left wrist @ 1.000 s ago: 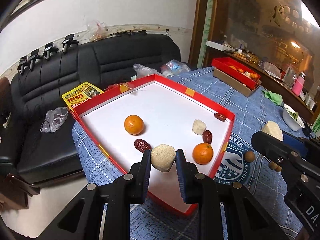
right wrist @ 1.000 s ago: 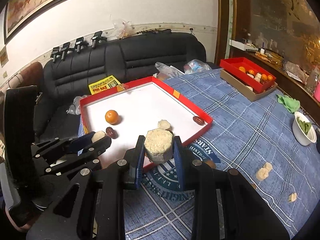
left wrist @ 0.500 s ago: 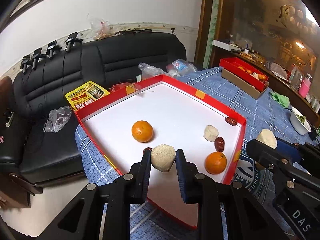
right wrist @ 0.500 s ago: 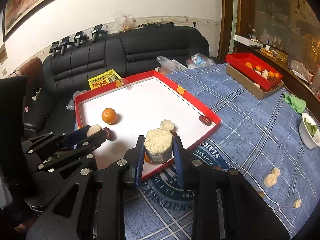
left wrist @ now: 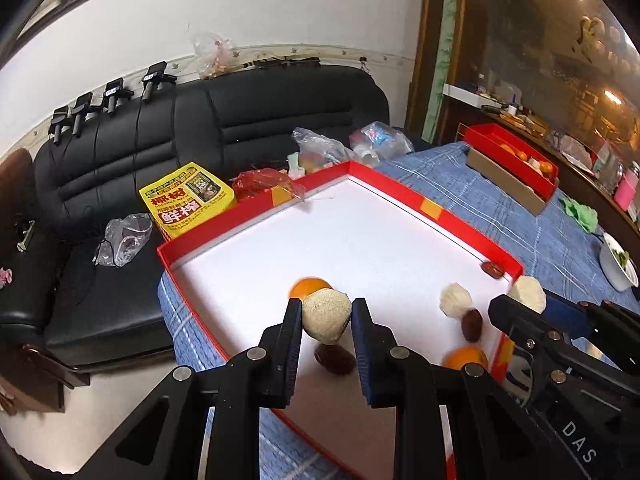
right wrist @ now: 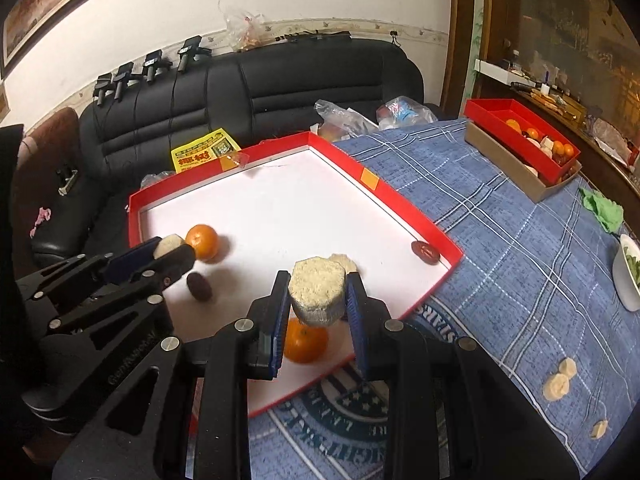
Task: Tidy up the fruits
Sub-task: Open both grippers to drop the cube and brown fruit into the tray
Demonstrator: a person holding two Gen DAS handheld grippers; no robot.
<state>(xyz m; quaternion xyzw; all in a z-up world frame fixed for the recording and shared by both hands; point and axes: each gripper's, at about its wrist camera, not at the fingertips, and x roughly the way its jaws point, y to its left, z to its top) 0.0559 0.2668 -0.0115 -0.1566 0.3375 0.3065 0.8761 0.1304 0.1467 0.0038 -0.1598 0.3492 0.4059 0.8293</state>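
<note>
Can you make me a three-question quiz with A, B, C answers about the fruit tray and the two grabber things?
1. Where is the red date nearest the tray wall?
A. On the sofa
B. In the tray's right-hand corner
C. On the blue tablecloth

2. How many oranges lie in the big red tray?
A. Two
B. Four
C. None

3. What is the right gripper doing?
A. Hanging open and empty
B. Squeezing an orange
C. Its fingers are shut on a beige peeled fruit chunk

Answers:
1 B, the date sits against the tray's inner wall in that corner.
2 A, one orange is by the left gripper, another orange shows under the right gripper.
3 C, both fingers press the beige chunk's sides.
</note>
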